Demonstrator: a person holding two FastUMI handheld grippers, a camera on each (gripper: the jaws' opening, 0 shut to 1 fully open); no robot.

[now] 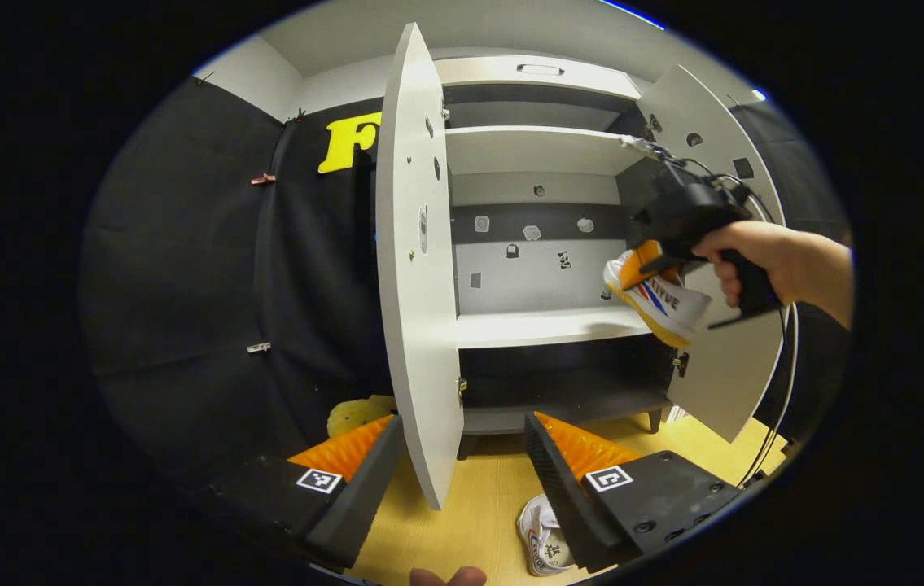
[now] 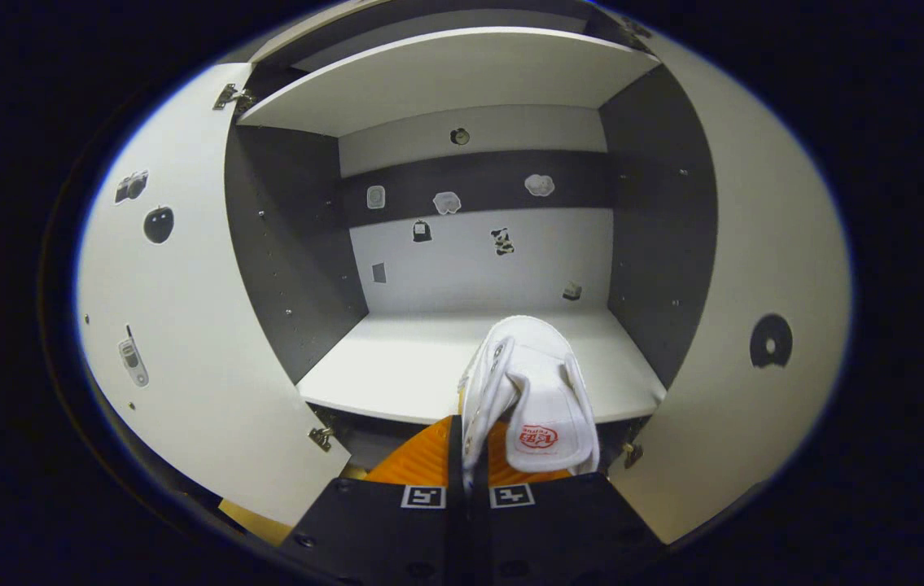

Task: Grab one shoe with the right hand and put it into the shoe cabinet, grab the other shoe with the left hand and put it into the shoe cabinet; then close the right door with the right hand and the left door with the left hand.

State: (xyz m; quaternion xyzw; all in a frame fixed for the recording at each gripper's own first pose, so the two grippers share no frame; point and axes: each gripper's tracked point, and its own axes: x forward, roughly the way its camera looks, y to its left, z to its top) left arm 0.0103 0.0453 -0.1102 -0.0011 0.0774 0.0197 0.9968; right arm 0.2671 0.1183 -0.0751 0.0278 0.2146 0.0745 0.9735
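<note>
I judge the task to be in its first leg. My right gripper (image 2: pixel 466 476) has its fingers pinched almost together on the side wall of the first sneaker (image 2: pixel 528 391), beside the tongue, and carries it in the air just in front of the middle shelf (image 2: pixel 396 370) of the shoe cabinet (image 2: pixel 649 244); the shoe is not yet set down. In the left gripper view I see that same gripper (image 1: pixel 647 262) in a hand (image 1: pixel 763 260), with the sneaker (image 1: pixel 661 299) hanging from it at the right side of the opening, above the shelf's front edge.

The carried sneaker's long axis runs away from my right gripper into the cabinet, toe towards the back wall, heel nearest the fingers. From the left gripper view it tilts, sole facing down and outward.

My left gripper (image 1: pixel 463 456) stands wide open and holds nothing. The second sneaker (image 1: pixel 541 533) lies on the wooden floor (image 1: pixel 462 521) just below it, partly hidden by one finger, so I cannot tell its heading.

Still left: place this shoe, fetch and place the other, then swing shut the right door (image 1: pixel 726 358) and the left door (image 1: pixel 417 277), both fully open now.
</note>
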